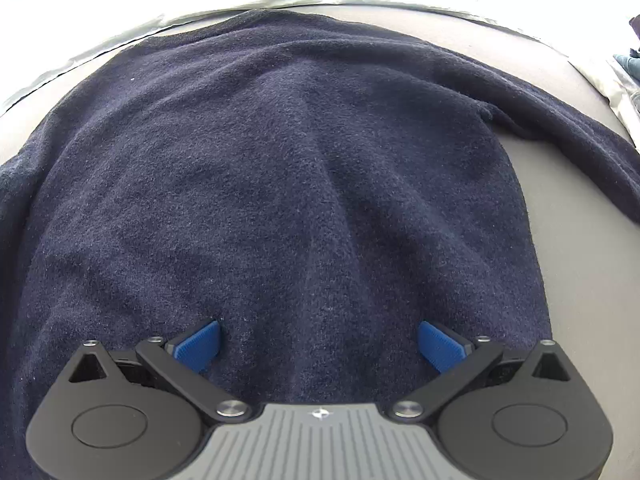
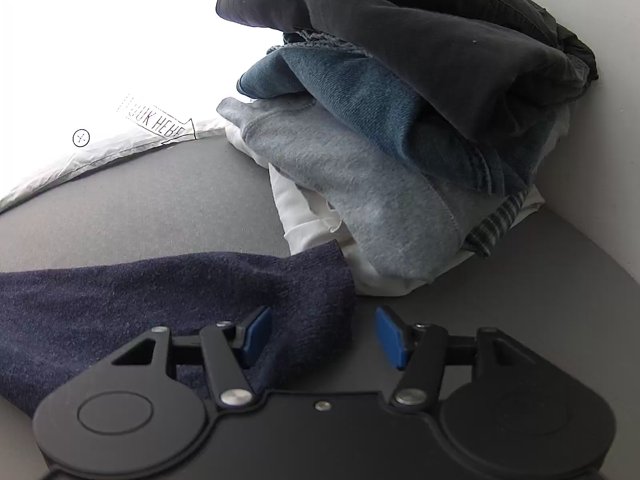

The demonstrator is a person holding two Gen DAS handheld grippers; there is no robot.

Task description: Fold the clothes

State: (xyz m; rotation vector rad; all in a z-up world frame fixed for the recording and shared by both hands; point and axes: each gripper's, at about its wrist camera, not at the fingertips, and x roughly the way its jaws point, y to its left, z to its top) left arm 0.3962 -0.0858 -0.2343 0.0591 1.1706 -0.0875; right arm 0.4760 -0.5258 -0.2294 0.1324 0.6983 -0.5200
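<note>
A navy knit sweater lies spread flat on a grey table, one sleeve running off to the right. My left gripper is open, its blue pads just over the sweater's near hem, holding nothing. In the right wrist view the sweater's sleeve end lies on the grey table. My right gripper is open over the cuff; the left pad is above the cloth, the right pad above bare table.
A pile of clothes sits just beyond the cuff: dark garments on top, blue denim, a grey sweatshirt, white cloth and plaid beneath. A white printed sheet edges the table's far side; it also shows in the left wrist view.
</note>
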